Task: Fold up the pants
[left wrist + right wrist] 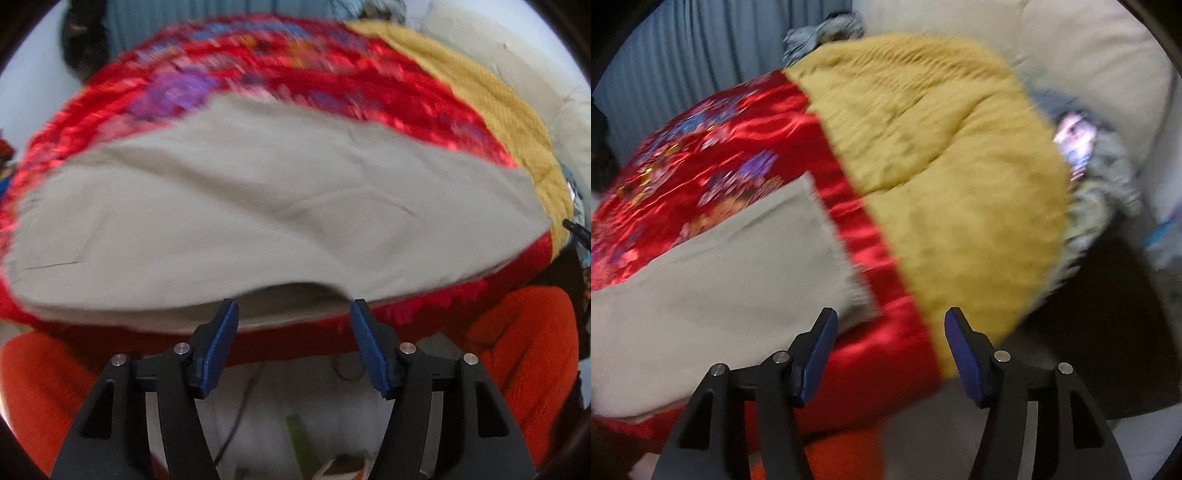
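A red satin bedspread [369,99] with a flowered pattern covered most of both views, and a yellow knitted blanket [942,177] lay over its far right side, next to a pale cushion [1089,55]. On the red spread lay the pants [240,206], beige and spread wide, seemingly already doubled over once, with their near edge hanging just past the front of the bed. In the right wrist view the same pants [713,284] ended in a squared corner near the strip of red beside the blanket. The cloth looked like a light woven cotton: soft, limp, apt to sag and crease when lifted, and likely to slide a little on the shiny satin under it. The best hold was probably the near edge or the corners, pinching through all the layers together so they would not part. The left gripper [293,321] hung just before that near edge, its jaws wide apart and holding nothing. The right gripper [890,332] was likewise spread open and empty, hovering over the red strip just beside the corner of the pants. Both views were blurred.
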A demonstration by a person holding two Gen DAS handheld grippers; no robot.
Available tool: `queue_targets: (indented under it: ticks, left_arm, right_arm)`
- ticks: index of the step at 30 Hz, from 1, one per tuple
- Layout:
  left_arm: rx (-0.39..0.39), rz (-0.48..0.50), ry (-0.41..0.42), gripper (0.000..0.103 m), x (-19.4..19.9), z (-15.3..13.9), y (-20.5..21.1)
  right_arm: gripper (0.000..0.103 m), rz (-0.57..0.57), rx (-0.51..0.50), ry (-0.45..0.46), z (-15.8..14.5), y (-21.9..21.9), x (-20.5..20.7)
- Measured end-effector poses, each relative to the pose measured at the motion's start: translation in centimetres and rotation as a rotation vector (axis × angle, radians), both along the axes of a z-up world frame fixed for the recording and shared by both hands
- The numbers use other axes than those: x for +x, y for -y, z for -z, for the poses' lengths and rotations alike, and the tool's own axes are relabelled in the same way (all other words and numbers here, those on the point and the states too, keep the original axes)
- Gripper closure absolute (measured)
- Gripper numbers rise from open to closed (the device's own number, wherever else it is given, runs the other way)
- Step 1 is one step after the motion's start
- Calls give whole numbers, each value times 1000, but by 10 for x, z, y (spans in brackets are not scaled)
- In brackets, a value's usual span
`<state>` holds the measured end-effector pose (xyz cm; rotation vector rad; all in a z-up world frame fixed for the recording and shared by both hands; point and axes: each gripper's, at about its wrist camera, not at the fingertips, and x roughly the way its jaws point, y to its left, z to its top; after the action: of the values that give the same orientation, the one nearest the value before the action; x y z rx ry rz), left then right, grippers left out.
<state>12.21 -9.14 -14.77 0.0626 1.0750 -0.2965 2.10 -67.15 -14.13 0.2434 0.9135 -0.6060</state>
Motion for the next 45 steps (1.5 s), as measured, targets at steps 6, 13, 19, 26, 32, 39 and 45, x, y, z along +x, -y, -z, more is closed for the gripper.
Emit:
queue_targets:
  ticks: [6,13,19,26,32,39,45]
  left_arm:
    - [14,-66,179,29,29,-23,-24]
    - [194,-70,-56,61,77,60,-72]
    - [296,-33,-52,62,54,65,-86]
    - [327,-51,-3,59,36,49,-77]
    - [109,32,83,35,29,-12,-30]
    - [8,302,80,35,70,-23,128]
    - [78,330,44,36,139,10,241]
  right_arm:
    - [43,-221,11,75,-21,-41,32]
    - [43,-193,194,-151,64,-31,90]
    - [39,-247,207,-177,76,-25,92]
    - [38,-248,219,-156,76,-25,90]
    - [37,-256,205,-151,75,-27,88]
    - [37,-263,208,-150,76,-27,87]
    - [37,-270,201,-146,75,-28,86]
